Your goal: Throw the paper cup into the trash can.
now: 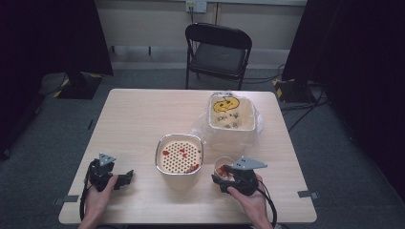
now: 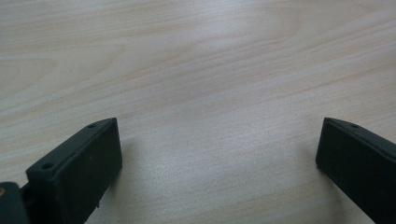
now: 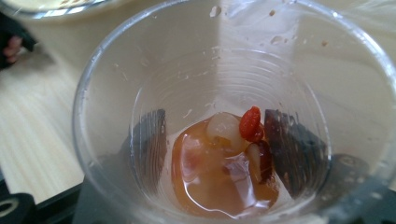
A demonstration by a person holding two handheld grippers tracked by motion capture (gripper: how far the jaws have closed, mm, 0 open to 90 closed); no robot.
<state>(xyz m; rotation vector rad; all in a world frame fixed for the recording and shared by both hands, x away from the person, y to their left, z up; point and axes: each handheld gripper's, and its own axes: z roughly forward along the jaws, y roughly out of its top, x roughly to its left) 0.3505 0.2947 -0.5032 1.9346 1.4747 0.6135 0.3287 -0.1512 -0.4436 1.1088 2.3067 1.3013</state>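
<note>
Right hand-held gripper point(image 1: 224, 179) clamping clear cup point(image 3: 224, 116), jaws blurred behind plastic, left hand-held gripper point(image 1: 125, 179) wide

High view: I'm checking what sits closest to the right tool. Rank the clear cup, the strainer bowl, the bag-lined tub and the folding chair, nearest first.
1. clear cup: held in the right tool at the table's near right.
2. strainer bowl: just left of the cup, near centre.
3. bag-lined tub: beyond the cup, on the far right of the table.
4. folding chair: on the floor past the table's far edge.

strainer bowl point(image 1: 179, 155) left of cup point(image 1: 223, 167) | tub point(image 1: 231, 113) behind
</note>
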